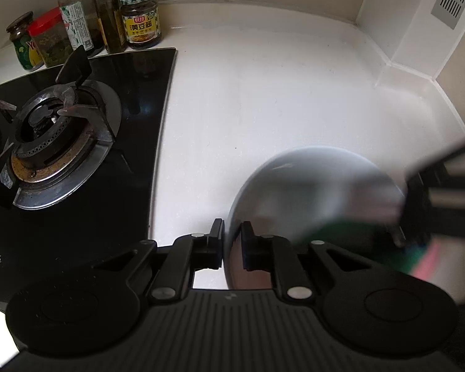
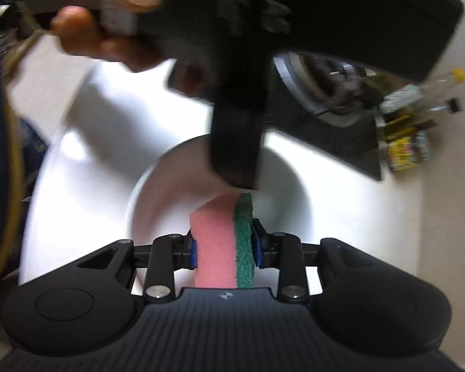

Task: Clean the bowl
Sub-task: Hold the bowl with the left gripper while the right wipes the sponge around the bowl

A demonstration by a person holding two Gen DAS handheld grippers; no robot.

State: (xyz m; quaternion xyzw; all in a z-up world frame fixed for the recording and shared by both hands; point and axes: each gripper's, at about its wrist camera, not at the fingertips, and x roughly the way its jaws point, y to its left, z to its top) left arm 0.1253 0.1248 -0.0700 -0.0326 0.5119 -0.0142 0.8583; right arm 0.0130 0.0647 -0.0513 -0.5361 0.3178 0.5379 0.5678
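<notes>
White table [image 1: 263,93] beside stove [image 1: 77,155]: left gripper [image 1: 232,245] clamps bowl [image 1: 310,192] rim; right gripper [image 2: 223,248] pinches sponge [image 2: 223,241] inside bowl.

white countertop [image 1: 263,77], black stove [image 1: 77,155], jars [image 1: 141,18]
</notes>
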